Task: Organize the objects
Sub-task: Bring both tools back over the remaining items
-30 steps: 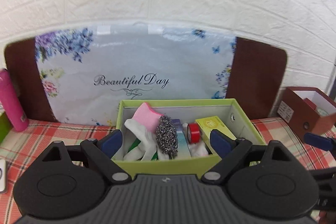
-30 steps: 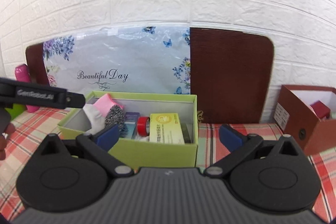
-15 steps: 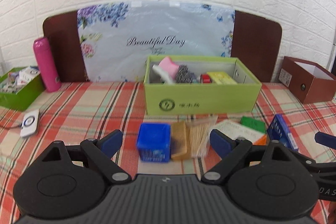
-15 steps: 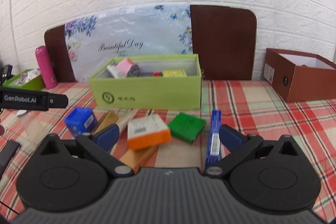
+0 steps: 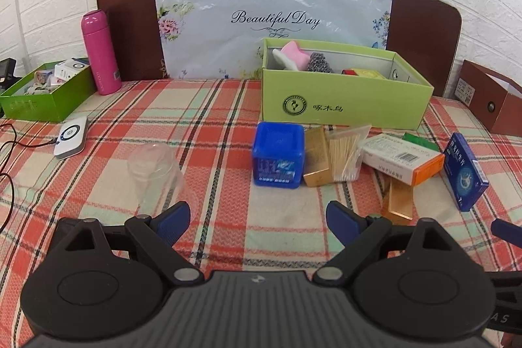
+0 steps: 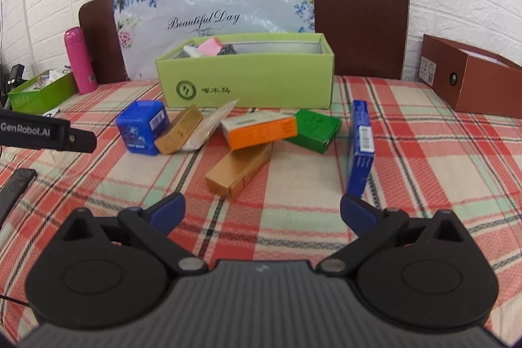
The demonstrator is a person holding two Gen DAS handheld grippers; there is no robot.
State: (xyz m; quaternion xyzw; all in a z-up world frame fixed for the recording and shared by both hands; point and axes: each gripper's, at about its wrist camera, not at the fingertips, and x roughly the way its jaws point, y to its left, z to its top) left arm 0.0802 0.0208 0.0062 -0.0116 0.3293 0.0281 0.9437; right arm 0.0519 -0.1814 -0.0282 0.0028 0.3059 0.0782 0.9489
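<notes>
Left claw (image 5: 257,219): released, jaws spread wide, nothing between them, hovering over the checked tabletop (image 5: 228,106). Just ahead of its left finger stands a clear plastic cup (image 5: 155,172), upside down as far as can be told. Ahead and slightly right: blue cube box (image 5: 279,154), with a gold box (image 5: 318,160) touching its right side, then a bag of toothpicks (image 5: 347,154) leaning against the gold box. Further right, an orange-and-white carton (image 5: 403,158) lies over a second gold box (image 5: 398,199); a green box (image 5: 421,142) peeks out behind it. A dark blue box (image 5: 465,172) stands on edge at far right.

Right claw (image 6: 262,211): released, jaws wide apart, empty, low over the tabletop (image 6: 424,152). Just ahead of its right finger the dark blue box (image 6: 359,149) stands on edge. Ahead, centre: second gold box (image 6: 239,168), its far end under the orange-and-white carton (image 6: 259,131). Green box (image 6: 313,129) just right of the carton. To the left: toothpick bag (image 6: 208,126), gold box (image 6: 179,129), blue cube box (image 6: 143,126) in a row, touching.

Beyond the pile: open light-green box (image 6: 248,80), holding a pink-and-white item and a grey scrubber at its left end. Far left: pink bottle (image 6: 80,64) and a small green tray (image 6: 42,93). Far right: brown box (image 6: 469,80). The left claw's finger (image 6: 49,134) crosses the right view's left edge.
</notes>
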